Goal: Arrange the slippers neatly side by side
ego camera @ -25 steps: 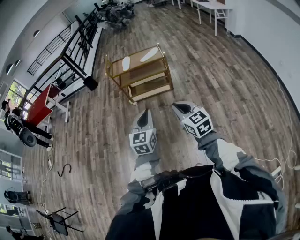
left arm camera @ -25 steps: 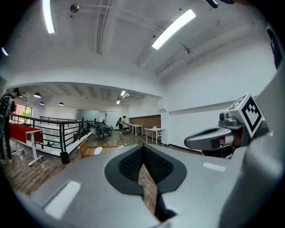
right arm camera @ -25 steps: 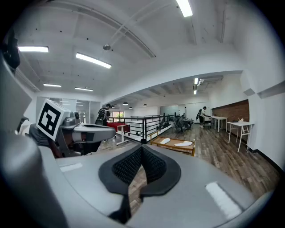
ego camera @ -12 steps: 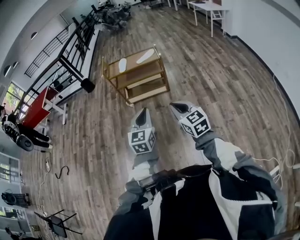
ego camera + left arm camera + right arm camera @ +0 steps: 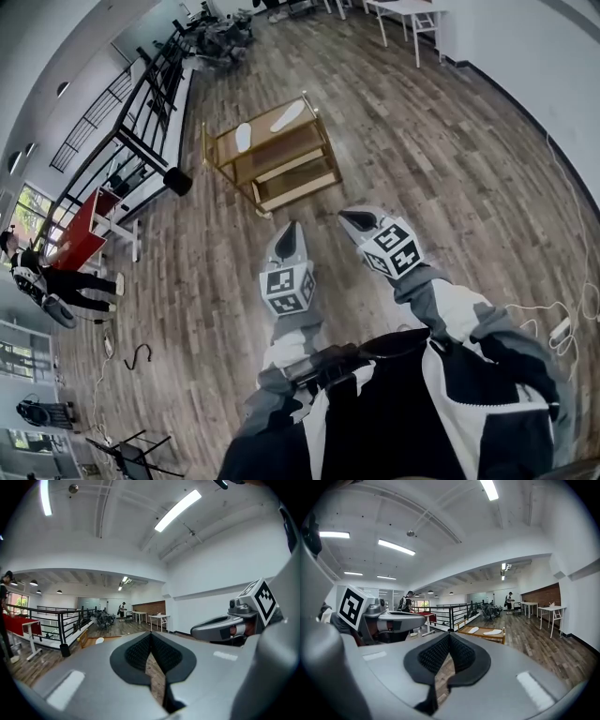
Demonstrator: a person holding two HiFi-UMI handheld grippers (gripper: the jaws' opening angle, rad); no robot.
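Observation:
Two white slippers lie apart on the top shelf of a low gold-framed rack (image 5: pixel 319 127): one (image 5: pixel 244 137) towards its left end, the other (image 5: pixel 288 115) further right and angled. The right gripper view shows the same pair, slipper (image 5: pixel 473 630) and slipper (image 5: pixel 492 632), on the rack (image 5: pixel 502 637) some way ahead. My left gripper (image 5: pixel 288 234) and right gripper (image 5: pixel 357 219) are held side by side in the air, well short of the rack. Both are shut with nothing between the pads.
Wooden plank floor surrounds the rack. A black railing (image 5: pixel 155 89) runs along the left, with a red table (image 5: pixel 80 214) and a person (image 5: pixel 47 281) beyond it. White tables (image 5: pixel 403 14) stand at the far end; cables (image 5: pixel 562 323) lie at right.
The view has shifted a little, so the rack sits slightly higher and further left in the picture. Both grippers stay shut and keep the same place relative to each other.

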